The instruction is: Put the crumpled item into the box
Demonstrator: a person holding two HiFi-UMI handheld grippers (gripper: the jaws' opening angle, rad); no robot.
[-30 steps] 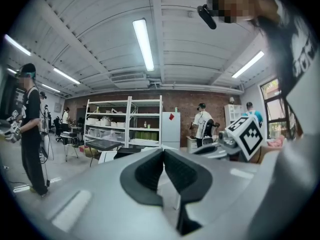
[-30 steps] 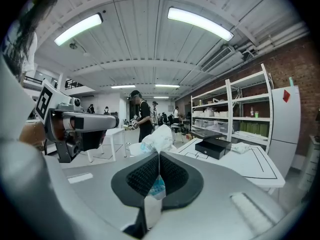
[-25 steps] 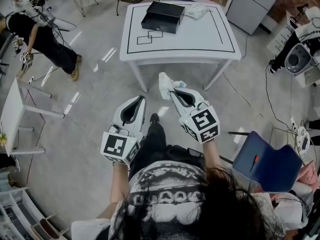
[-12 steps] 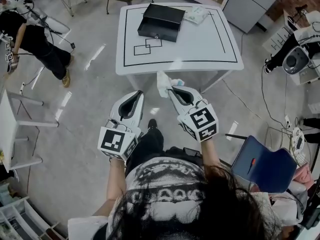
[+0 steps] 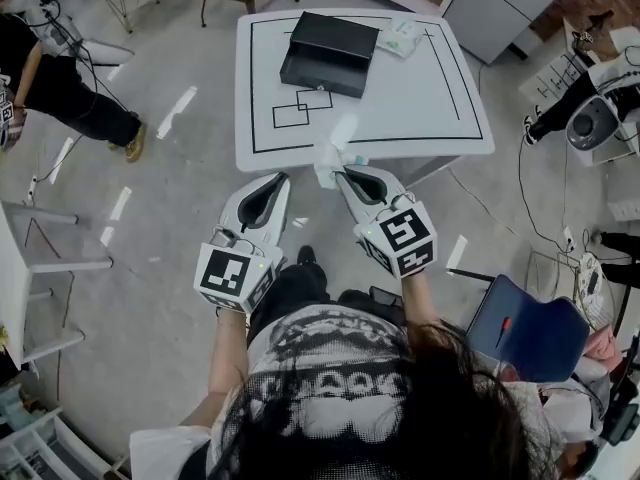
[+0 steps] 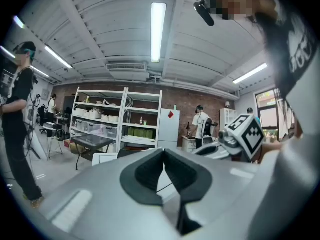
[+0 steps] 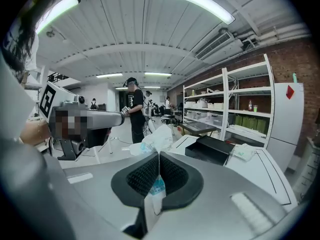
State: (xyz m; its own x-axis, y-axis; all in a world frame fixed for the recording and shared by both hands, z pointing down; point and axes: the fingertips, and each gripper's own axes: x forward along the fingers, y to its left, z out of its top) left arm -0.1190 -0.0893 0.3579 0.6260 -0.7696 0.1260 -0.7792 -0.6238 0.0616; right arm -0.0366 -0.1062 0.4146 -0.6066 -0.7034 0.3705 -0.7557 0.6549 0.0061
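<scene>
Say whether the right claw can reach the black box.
Probably yes: shut on the crumpled wrapper, the right claw is at the table edge, only bare tabletop before the black box.

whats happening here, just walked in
A person stands in front of a white table with a hand-held gripper in each hand. The right hand-held gripper is shut on a crumpled white wrapper, held near the table's front edge. The left hand-held gripper is shut and empty. The black box sits at the table's far side, wrapper not yet in it.
</scene>
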